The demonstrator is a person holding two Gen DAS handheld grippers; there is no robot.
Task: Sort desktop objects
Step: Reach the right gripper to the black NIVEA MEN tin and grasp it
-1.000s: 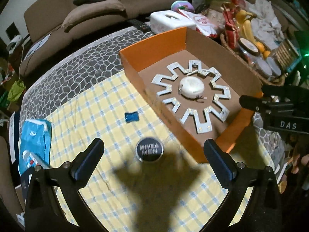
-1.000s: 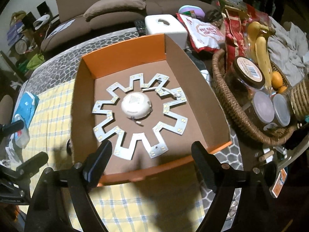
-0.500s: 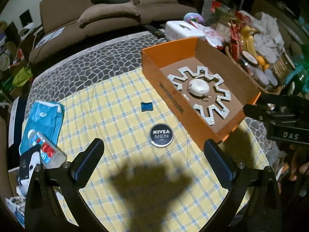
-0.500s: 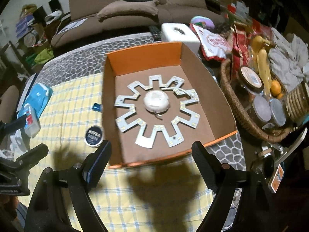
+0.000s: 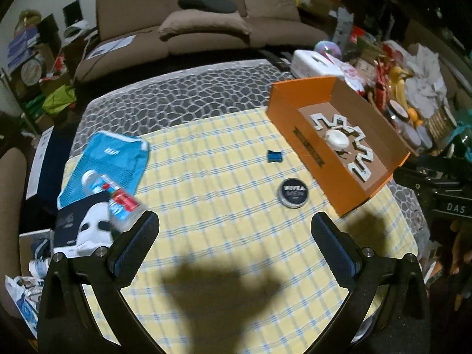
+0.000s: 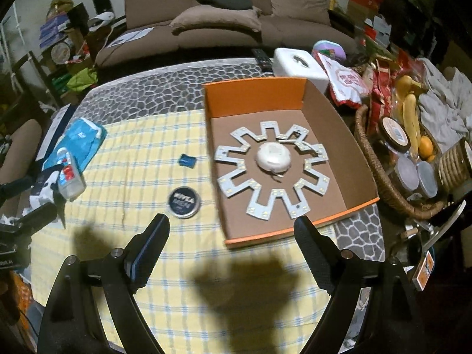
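Observation:
An orange cardboard box [image 5: 306, 135] [image 6: 253, 94] sits at the right of the yellow checked cloth and holds a white gear-shaped LED panel [image 6: 271, 171] [image 5: 342, 144]. A dark Nivea Men tin [image 5: 292, 192] [image 6: 183, 201] and a small blue packet [image 5: 274, 156] [image 6: 187, 160] lie on the cloth left of the box. My left gripper [image 5: 234, 246] is open and empty, held above the cloth's near part. My right gripper [image 6: 231, 244] is open and empty, near the box's front edge.
A blue pouch [image 5: 109, 156], a small bottle [image 5: 118, 203] and a dark box with a white mask picture [image 5: 85, 230] lie at the left edge. A wicker basket of jars and fruit [image 6: 383, 174] and a white tissue box [image 6: 298, 65] stand right and behind. A sofa [image 6: 224, 23] is beyond.
Both grippers have pulled back and up from the table, so the box and tin look farther away. The left-edge items have come into view. Both grippers stay open.

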